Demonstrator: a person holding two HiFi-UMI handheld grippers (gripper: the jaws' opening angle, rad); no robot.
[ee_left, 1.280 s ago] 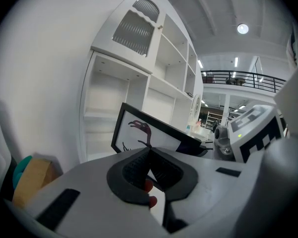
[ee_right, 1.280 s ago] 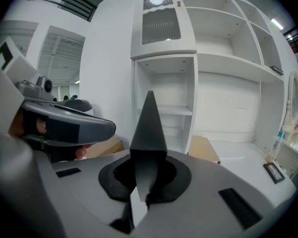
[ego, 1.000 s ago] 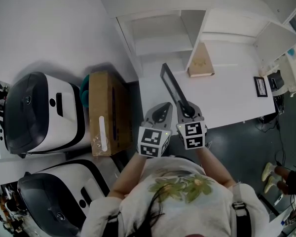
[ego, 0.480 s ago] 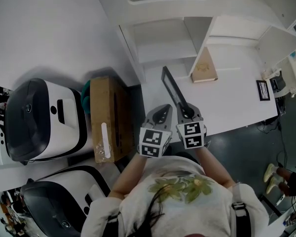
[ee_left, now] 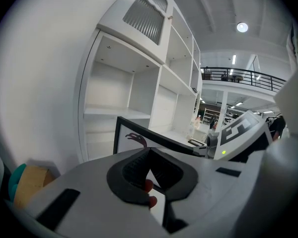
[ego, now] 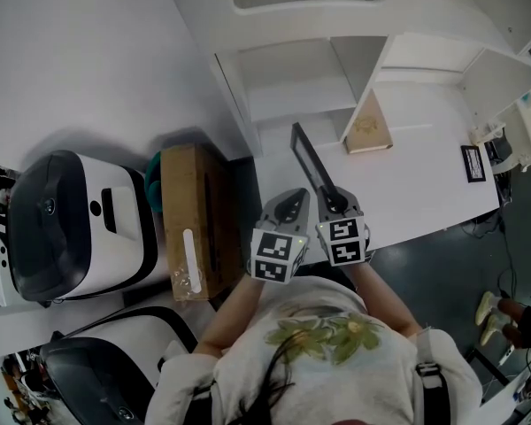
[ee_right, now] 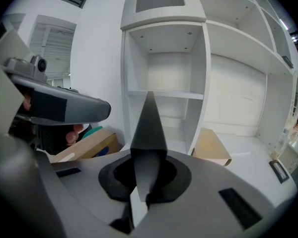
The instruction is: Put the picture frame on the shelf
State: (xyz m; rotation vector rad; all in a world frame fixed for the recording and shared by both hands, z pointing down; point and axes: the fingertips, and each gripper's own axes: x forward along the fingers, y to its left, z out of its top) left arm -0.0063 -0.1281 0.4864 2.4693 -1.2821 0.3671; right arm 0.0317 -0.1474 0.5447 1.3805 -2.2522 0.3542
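**Head view:** The right gripper [ego: 334, 204] is clamped on the near end of the picture frame [ego: 311, 162]. The frame juts edge-on ahead of it, apparently lined up for the open shelf [ego: 292, 96] beyond. The left gripper [ego: 288, 206], jaws together and empty, hangs just beside it. A white desktop [ego: 407, 175] spreads to the right gripper's right, and a cardboard box [ego: 190, 228] sits to the left gripper's left.

**Left gripper view:** Past the closed left gripper [ee_left: 149, 167], the picture frame [ee_left: 134, 138] shows its printed face. Bare shelf [ee_left: 114, 110] bays stand ahead, and a railed balcony [ee_left: 238, 76] lies far right.

**Right gripper view:** The picture frame [ee_right: 149, 128] rises like a blade from the right gripper [ee_right: 146, 180] toward the shelf [ee_right: 164, 95]. A tan box [ee_right: 211, 148] lies ahead to the right.
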